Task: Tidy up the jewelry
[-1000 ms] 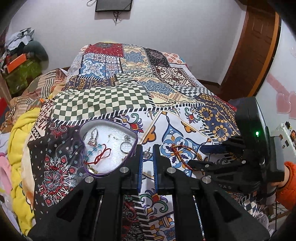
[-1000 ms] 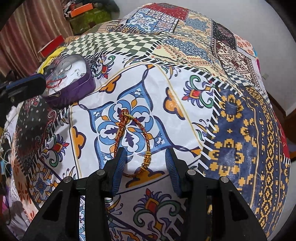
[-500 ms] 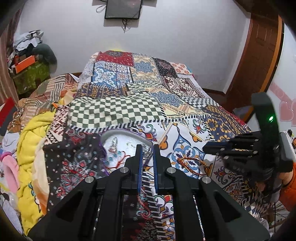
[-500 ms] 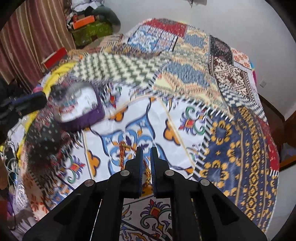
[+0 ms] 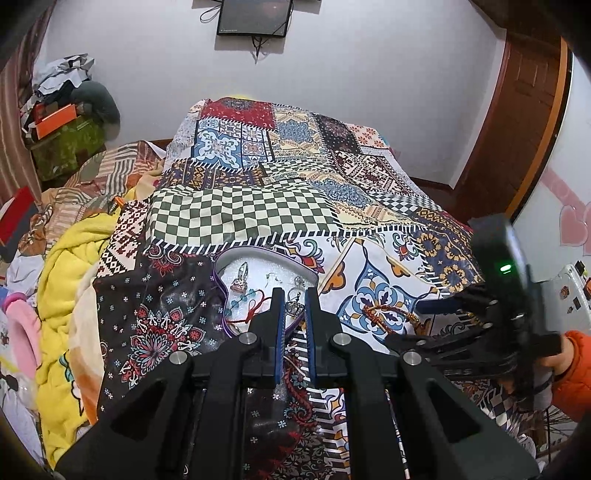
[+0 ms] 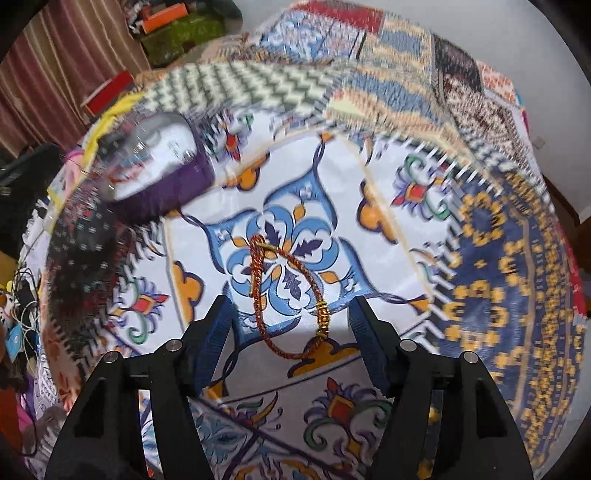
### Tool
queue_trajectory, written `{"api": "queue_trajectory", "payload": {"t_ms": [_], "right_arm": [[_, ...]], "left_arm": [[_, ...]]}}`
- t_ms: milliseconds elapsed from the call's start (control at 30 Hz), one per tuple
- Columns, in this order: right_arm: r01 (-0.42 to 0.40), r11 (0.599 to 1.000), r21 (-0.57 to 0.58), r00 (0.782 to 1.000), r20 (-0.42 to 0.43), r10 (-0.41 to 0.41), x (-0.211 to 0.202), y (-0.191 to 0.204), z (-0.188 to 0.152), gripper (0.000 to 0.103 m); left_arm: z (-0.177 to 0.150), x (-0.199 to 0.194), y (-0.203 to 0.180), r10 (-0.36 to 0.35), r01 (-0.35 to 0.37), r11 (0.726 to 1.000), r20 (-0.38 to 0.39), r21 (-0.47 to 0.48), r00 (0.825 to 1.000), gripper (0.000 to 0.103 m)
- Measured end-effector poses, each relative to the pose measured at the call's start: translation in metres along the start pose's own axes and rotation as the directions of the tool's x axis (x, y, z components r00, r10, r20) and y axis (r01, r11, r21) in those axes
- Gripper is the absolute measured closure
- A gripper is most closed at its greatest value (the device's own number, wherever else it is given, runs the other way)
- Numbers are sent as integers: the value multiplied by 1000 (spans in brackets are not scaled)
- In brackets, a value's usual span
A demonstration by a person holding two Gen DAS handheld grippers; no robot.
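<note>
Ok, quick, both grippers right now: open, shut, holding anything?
Left gripper: shut on a small crown ring.
Right gripper: open, empty, over the red-gold bracelet.

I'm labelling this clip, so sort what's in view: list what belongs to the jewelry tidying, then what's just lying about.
Belongs to the job:
- red and gold bracelet on the bedspread
- purple jewelry tray with pieces in it
- small crown ring between the left gripper fingers
- right gripper, open

Lying about:
- yellow blanket
- orange box
- wall screen
</note>
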State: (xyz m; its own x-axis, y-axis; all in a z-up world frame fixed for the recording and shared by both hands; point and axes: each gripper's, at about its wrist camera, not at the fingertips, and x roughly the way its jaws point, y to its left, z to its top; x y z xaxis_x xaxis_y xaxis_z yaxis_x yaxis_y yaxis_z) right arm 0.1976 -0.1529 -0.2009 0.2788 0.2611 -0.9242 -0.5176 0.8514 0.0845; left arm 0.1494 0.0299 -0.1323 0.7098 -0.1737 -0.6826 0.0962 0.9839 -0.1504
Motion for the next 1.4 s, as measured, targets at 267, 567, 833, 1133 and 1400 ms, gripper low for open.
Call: {"api": "queue_trajectory", "payload": {"t_ms": [267, 567, 833, 1133, 1400], "right_arm": [[-49, 998, -27, 998, 31, 50, 4, 11, 3, 93], [-53, 998, 34, 996, 80, 50, -7, 8, 8, 94], [-52, 998, 19, 983, 175, 48, -39, 16, 24, 94], [-60, 998, -24, 955, 288, 65, -62, 40, 56, 94], [-84, 994, -69, 949, 300, 101, -51, 67, 75, 94]], "left_arm": [[-1, 1, 10, 8, -8, 1000, -4, -28, 1000, 94], [2, -10, 12, 21, -20, 1000, 19, -22, 1000, 94], [11, -21, 20, 40, -39, 999, 53, -29, 998, 94], [24, -23, 29, 54, -52, 998, 81, -32, 995, 94], [30, -12, 36, 42, -39, 999, 75, -38, 996, 94]]}}
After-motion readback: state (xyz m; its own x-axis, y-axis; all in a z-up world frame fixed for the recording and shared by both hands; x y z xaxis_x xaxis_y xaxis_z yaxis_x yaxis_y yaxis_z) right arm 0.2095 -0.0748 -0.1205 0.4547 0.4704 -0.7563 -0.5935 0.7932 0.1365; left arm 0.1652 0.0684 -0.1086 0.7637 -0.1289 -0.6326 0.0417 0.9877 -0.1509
